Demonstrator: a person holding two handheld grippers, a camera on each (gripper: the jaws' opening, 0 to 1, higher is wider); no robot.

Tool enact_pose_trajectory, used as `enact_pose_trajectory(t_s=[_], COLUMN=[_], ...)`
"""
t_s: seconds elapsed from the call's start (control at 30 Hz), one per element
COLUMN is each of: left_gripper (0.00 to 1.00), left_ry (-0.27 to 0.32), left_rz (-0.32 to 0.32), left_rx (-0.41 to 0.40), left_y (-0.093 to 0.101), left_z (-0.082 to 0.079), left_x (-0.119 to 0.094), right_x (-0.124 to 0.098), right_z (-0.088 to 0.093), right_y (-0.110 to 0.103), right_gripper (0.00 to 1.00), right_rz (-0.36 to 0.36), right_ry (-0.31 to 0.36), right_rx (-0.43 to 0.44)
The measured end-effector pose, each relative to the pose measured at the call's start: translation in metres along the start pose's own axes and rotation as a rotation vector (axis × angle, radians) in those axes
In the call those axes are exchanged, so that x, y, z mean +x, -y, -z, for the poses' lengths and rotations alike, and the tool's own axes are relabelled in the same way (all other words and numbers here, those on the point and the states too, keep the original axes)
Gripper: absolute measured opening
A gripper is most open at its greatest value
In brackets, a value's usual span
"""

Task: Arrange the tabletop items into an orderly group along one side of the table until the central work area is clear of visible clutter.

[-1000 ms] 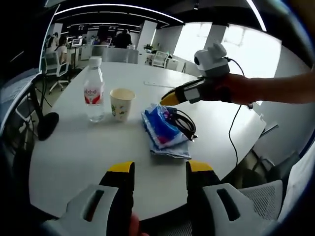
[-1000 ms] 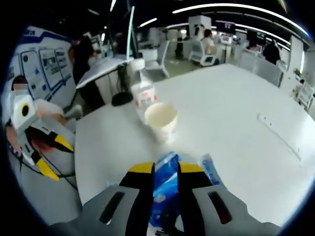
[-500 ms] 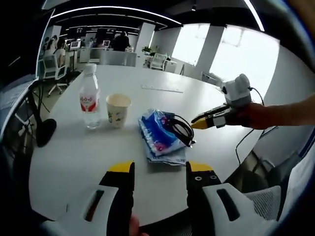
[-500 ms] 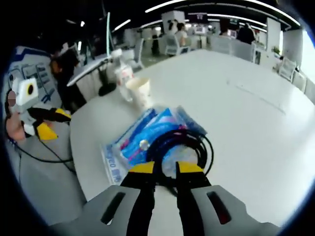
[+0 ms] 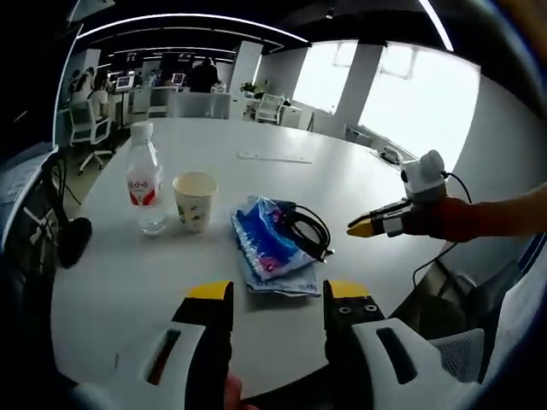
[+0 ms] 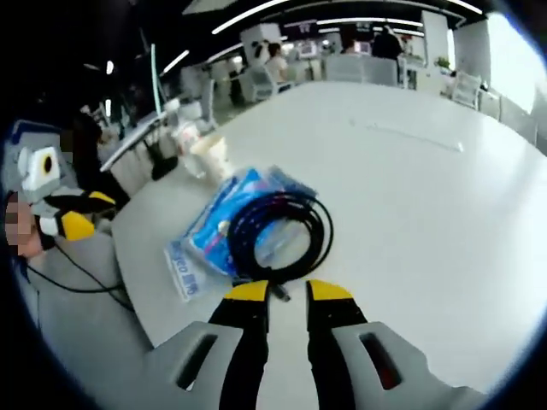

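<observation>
On the round white table stand a clear water bottle with a red label and a paper cup, side by side. To their right lies a blue plastic packet with a coiled black cable on top. My left gripper hovers open over the near table edge. My right gripper hangs right of the cable, apart from it. In the right gripper view, my right gripper has a narrow gap and nothing in it, just short of the cable and packet; the left gripper is at the far left.
A thin pale strip lies on the far part of the table, also in the right gripper view as a strip. A black round base sits beyond the left edge. Office chairs and people fill the background.
My right gripper has drawn back from above the packet and cable toward the table's edge, with nothing in it. The bottle, cup, packet and cable have stayed put.
</observation>
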State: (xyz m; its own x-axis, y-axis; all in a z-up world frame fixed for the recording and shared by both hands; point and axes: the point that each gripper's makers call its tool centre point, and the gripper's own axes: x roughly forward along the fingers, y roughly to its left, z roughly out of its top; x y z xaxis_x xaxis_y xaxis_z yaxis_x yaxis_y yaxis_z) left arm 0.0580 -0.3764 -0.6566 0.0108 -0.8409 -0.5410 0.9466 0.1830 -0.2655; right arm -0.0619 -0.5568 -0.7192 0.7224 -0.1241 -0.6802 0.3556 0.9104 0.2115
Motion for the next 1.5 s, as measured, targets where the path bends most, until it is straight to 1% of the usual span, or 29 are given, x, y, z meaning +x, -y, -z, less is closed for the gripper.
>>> enact_pose_trajectory(t_s=[0.07,0.1,0.17,0.33,0.67,0.77,0.83,0.97,1.1,1.37,1.5], left_gripper=[0.41,0.41,0.41,0.41,0.41,0.41,0.41,0.41,0.41,0.42,0.42], left_ry=[-0.001,-0.001,-0.001,-0.005,-0.014,-0.015,-0.009,0.003,0.005,0.012,0.019], left_rz=[-0.002,-0.005,-0.007,-0.012,-0.03,-0.036,-0.044,-0.06,-0.073,-0.096,-0.105], left_rx=[-0.005,-0.006,-0.004,0.002,-0.004,0.005,0.001,-0.009,-0.012,-0.019,-0.019], left_y=[0.0,0.001,0.001,0.002,0.003,0.004,0.003,0.001,0.0,-0.002,-0.004], left_z=[0.001,0.001,0.0,0.0,0.002,0.001,-0.001,-0.005,-0.004,-0.004,-0.007], left_x=[-0.001,-0.001,-0.002,-0.005,-0.009,-0.01,-0.011,-0.014,-0.014,-0.018,-0.019], right_x=[-0.002,-0.004,-0.005,-0.008,-0.014,-0.015,-0.016,-0.017,-0.017,-0.013,-0.009], right_z=[0.002,0.003,0.006,0.017,0.027,0.031,0.034,0.035,0.037,0.029,0.024], right_y=[0.003,0.005,0.007,0.013,0.022,0.023,0.024,0.021,0.021,0.026,0.026], right_gripper=[0.14,0.14,0.14,0.14,0.14,0.14,0.14,0.14,0.15,0.15,0.15], right_rz=[0.012,0.024,0.026,0.04,0.063,0.07,0.075,0.067,0.059,0.051,0.041], right_ry=[0.006,0.019,0.028,0.031,0.051,0.054,0.062,0.068,0.065,0.075,0.074], right_rx=[0.024,0.051,0.091,0.136,0.194,0.212,0.245,0.246,0.249,0.25,0.242])
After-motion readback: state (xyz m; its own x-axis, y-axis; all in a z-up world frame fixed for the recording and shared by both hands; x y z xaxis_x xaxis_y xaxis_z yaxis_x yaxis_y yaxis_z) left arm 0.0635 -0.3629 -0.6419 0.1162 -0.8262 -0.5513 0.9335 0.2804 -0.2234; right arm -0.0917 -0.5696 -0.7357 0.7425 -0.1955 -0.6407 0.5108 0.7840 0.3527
